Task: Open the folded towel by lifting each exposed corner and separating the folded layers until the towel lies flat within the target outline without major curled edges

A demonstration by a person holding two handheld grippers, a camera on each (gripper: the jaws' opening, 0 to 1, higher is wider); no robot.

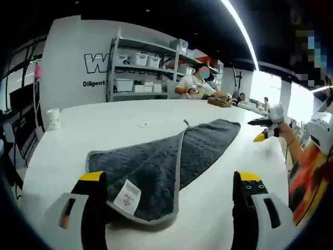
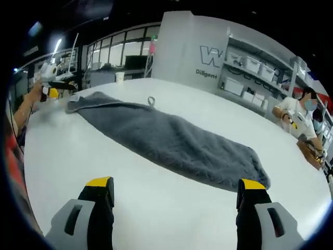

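Plush grey cloth towel (image 1: 161, 166), smooth matt table (image 1: 104, 120)

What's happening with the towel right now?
Left hand-held gripper open at towel corner. Right hand-held gripper open, off the towel. Towel still folded. White cup far away.
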